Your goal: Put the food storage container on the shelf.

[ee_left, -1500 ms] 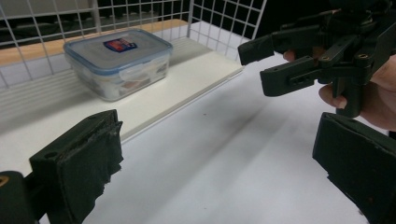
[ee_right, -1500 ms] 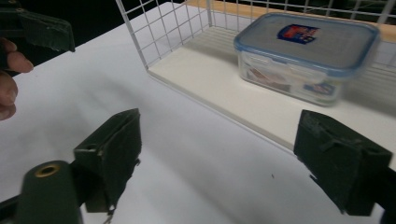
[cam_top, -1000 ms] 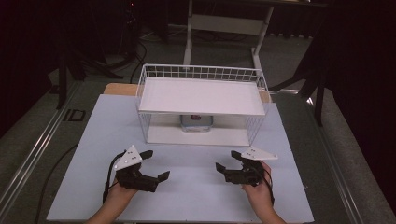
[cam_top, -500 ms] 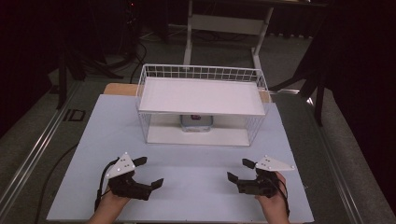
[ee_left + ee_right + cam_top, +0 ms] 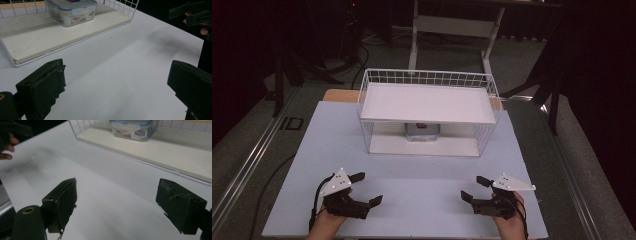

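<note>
White sheeting covers the counter [image 5: 412, 170] in front of me, and both of my grippers sit low at its near edge, well apart from each other. My left gripper [image 5: 366, 189] is at the near left, its jaws spread wide with nothing between them; in the left gripper view [image 5: 117, 82] I see bare white surface in the gap. My right gripper [image 5: 473, 189] is at the near right, its jaws likewise wide apart and holding nothing, and the right gripper view [image 5: 116, 197] shows the same bare surface between them. The two grippers point inward and slightly forward, toward the middle of the counter. Farther back stands a white wire rack [image 5: 377, 75] with a flat white shelf [image 5: 427, 102] on top and a pale base board [image 5: 422, 146] at the bottom. On that base board, under the shelf and near the middle towards the back, sits a clear plastic lidded container [image 5: 422, 131]. I see it in the left gripper view [image 5: 71, 11] and the right gripper view [image 5: 132, 128] too, well apart from both grippers. What is inside it I cannot make out.
</note>
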Demonstrator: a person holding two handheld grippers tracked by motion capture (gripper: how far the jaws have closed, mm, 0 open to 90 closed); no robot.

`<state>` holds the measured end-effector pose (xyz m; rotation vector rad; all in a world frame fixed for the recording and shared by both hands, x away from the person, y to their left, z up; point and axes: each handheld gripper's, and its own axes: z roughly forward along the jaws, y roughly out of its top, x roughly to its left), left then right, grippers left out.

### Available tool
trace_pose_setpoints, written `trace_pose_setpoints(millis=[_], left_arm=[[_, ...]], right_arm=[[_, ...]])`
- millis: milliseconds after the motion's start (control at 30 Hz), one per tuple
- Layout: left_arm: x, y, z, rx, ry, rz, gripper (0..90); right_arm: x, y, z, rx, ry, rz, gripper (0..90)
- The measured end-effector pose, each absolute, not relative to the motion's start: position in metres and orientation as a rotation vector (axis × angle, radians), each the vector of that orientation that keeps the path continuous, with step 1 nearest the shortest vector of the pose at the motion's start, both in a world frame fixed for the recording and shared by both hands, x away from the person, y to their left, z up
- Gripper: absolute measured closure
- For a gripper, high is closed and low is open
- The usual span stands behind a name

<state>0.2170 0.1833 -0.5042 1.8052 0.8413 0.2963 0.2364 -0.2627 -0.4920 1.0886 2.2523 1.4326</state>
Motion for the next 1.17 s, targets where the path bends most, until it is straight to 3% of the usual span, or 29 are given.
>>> trace_pose_setpoints(millis=[400,1000,1167], left_arm=[[0.22,0.177,-0.511,1.824,0.823,0.272,2.4],[0.216,0.19,-0.507,1.749,0.778,0.411,2.4],[0.216,0.189,-0.507,1.757,0.779,0.396,2.4]], right_arm=[[0.246,-0.269,-0.506,1.079,2.252,1.375,14.6],[0.251,-0.265,-0.504,0.961,2.268,1.484,14.8],[0.253,-0.267,-0.504,0.98,2.264,1.481,14.8]])
